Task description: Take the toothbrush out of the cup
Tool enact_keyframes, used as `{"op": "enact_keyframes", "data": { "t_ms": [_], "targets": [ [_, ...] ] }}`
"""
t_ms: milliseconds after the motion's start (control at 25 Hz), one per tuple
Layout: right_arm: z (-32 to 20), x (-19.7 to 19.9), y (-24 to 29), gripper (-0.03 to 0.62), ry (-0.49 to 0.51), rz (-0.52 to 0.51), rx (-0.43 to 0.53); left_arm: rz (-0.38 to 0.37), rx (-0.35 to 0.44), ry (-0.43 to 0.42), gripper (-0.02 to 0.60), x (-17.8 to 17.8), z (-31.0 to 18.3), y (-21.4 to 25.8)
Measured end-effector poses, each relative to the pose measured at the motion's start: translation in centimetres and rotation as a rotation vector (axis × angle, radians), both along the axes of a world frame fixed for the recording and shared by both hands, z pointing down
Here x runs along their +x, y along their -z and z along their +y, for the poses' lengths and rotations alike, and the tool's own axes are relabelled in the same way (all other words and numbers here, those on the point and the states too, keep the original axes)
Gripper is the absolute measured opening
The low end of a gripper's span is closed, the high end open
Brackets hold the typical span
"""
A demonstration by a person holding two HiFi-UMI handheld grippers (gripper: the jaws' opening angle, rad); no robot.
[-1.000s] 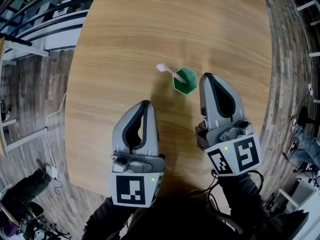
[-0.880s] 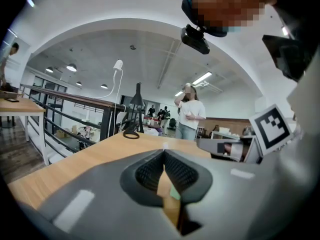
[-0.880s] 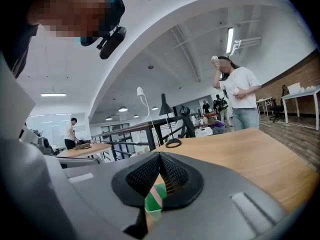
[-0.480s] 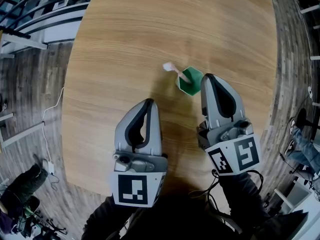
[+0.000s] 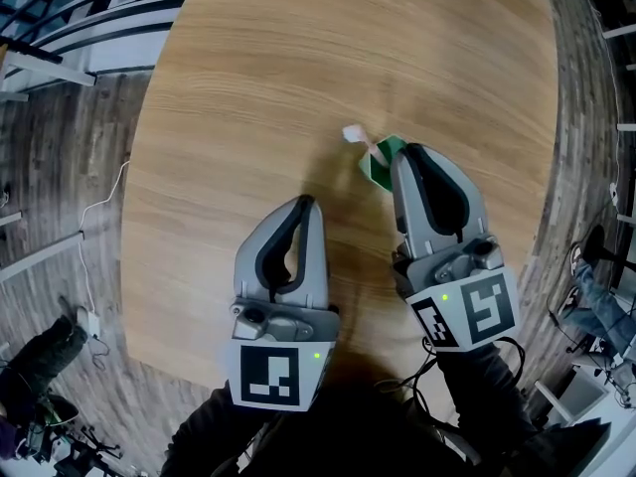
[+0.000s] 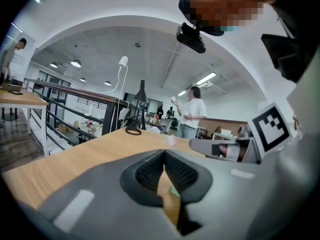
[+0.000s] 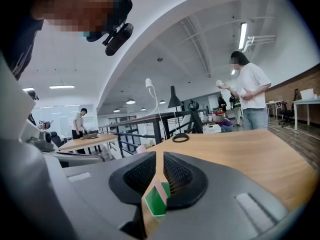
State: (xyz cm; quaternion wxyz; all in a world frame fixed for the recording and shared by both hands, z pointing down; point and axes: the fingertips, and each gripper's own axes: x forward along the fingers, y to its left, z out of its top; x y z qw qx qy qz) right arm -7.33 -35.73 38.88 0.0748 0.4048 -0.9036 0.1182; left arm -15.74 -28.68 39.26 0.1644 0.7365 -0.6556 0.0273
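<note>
A green cup [image 5: 379, 163] stands on the round wooden table [image 5: 298, 68], with a pale pink toothbrush [image 5: 354, 134] leaning out of it to the upper left. My right gripper [image 5: 405, 150] has its tip just right of the cup and hides part of the rim. Its jaws have just been opening. A thin gap shows between them in the right gripper view [image 7: 159, 155], with the cup [image 7: 156, 200] seen through it beyond the tips and nothing pressed by the pads. My left gripper [image 5: 306, 200] hovers lower left of the cup, tips together and empty [image 6: 163, 152].
A black ring [image 7: 180, 137] lies on the far part of the table. Beyond the table edge are a railing [image 6: 75, 91], desks and standing people [image 7: 247, 91]. A cable [image 5: 104, 222] runs over the floor at left.
My right gripper has closed in on the cup, and its tip now covers the cup's right side. The left gripper has barely shifted.
</note>
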Motion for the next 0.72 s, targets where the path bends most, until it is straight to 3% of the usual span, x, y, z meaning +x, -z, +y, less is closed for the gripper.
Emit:
{"op": "enact_keyframes", "data": {
  "t_ms": [440,720],
  "targets": [
    [0.4,-2.3,-0.9,0.153,0.123,0.086,-0.013,0.020,0.007,0.003,0.008,0.2,-0.2,-0.1],
    [-0.2,-3.2,-1.6,0.170,0.165,0.143,-0.002,0.020,-0.009,0.008,0.008,0.2,-0.1,-0.6]
  ]
}}
